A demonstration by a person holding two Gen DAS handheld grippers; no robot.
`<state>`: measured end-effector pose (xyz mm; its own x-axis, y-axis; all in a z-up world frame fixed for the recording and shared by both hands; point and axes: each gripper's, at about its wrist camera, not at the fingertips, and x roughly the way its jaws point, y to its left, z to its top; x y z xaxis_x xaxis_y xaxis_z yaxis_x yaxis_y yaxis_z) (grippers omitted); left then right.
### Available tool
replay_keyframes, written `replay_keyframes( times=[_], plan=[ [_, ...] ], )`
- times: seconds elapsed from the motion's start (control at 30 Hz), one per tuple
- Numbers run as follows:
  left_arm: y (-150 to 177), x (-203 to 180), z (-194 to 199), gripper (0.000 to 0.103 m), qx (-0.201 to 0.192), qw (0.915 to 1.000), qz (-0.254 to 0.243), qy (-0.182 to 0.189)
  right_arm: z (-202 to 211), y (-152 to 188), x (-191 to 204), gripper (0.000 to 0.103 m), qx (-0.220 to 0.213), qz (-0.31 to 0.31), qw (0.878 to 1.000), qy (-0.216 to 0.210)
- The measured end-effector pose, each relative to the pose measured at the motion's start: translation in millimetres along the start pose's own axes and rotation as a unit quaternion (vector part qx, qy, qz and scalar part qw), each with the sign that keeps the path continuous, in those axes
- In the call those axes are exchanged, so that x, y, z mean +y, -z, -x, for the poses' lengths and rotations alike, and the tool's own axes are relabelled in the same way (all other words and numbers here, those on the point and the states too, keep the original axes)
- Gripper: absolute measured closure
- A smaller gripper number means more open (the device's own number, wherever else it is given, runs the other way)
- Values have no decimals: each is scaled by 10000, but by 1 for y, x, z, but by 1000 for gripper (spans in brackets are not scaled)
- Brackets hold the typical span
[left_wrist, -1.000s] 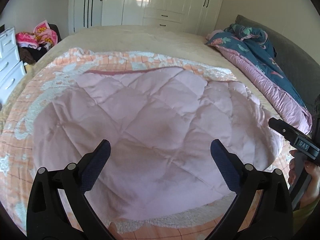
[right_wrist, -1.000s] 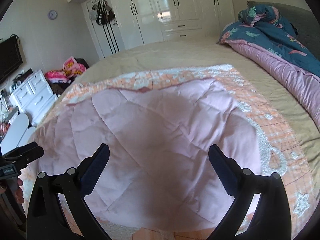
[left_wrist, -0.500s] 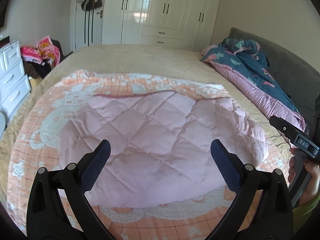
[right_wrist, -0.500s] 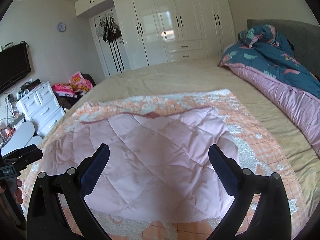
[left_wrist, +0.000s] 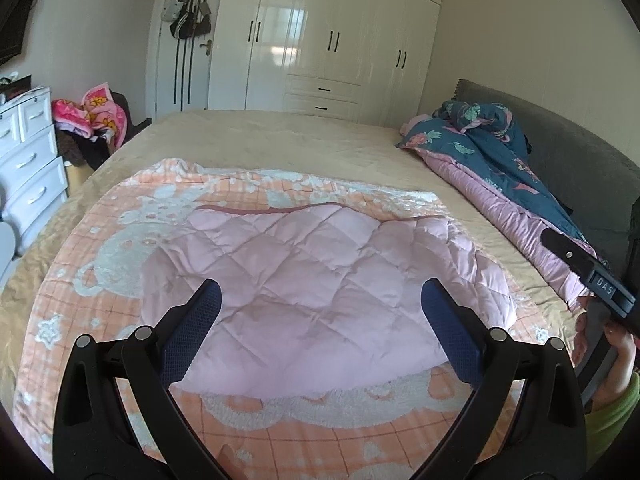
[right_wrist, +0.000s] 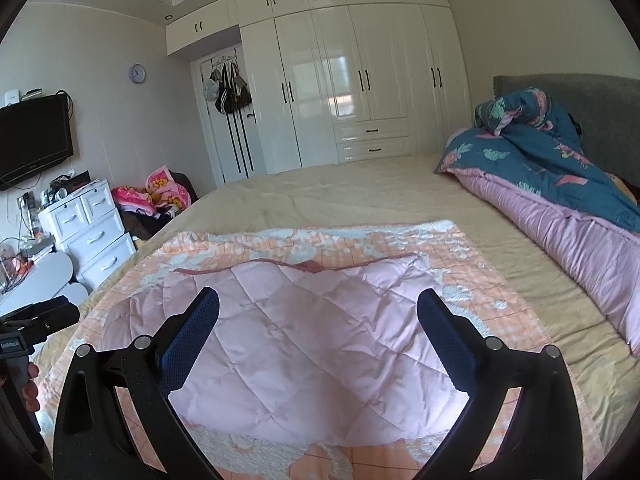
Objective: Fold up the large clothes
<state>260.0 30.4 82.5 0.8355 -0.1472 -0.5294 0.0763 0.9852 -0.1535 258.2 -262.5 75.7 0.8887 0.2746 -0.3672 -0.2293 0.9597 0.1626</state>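
Note:
A pink quilted garment (left_wrist: 320,288) lies folded flat on an orange and white blanket (left_wrist: 100,264) spread over the bed; it also shows in the right wrist view (right_wrist: 316,344) on the blanket (right_wrist: 480,280). My left gripper (left_wrist: 320,336) is open and empty, held above the garment's near edge. My right gripper (right_wrist: 318,340) is open and empty, also above the near edge. The right gripper's body (left_wrist: 588,276) shows at the right of the left wrist view. The left gripper's body (right_wrist: 28,328) shows at the left of the right wrist view.
A beige bed cover (left_wrist: 280,140) lies beyond the blanket. A rolled blue and pink duvet (right_wrist: 560,200) lies along the grey headboard (left_wrist: 568,152) on the right. White drawers (right_wrist: 88,232) and a pile of clothes (right_wrist: 152,196) stand left. White wardrobes (right_wrist: 360,80) line the far wall.
Both grippers have pulled up and back from the garment, so it looks smaller and lower in both views. Both stayed open and empty. The garment has not moved.

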Motion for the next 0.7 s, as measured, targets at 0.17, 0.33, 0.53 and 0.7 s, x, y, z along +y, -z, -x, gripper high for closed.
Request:
replay_keyframes(
  times=[0.17, 0.33, 0.53, 0.7],
  plan=[
    [11, 3, 4, 9, 74, 9999, 9, -124, 9, 4, -4, 4, -21, -86, 10000, 23],
    [23, 11, 5, 9, 203, 9995, 125, -185, 14, 13, -10, 4, 43, -203, 9997, 85],
    [37, 19, 9, 9, 304, 9989, 222, -286, 23, 23, -18, 4, 72, -331, 9993, 184],
    [49, 24, 11, 9, 406, 9980, 335, -348, 30, 35, -25, 4, 125, -480, 9984, 258]
  ],
)
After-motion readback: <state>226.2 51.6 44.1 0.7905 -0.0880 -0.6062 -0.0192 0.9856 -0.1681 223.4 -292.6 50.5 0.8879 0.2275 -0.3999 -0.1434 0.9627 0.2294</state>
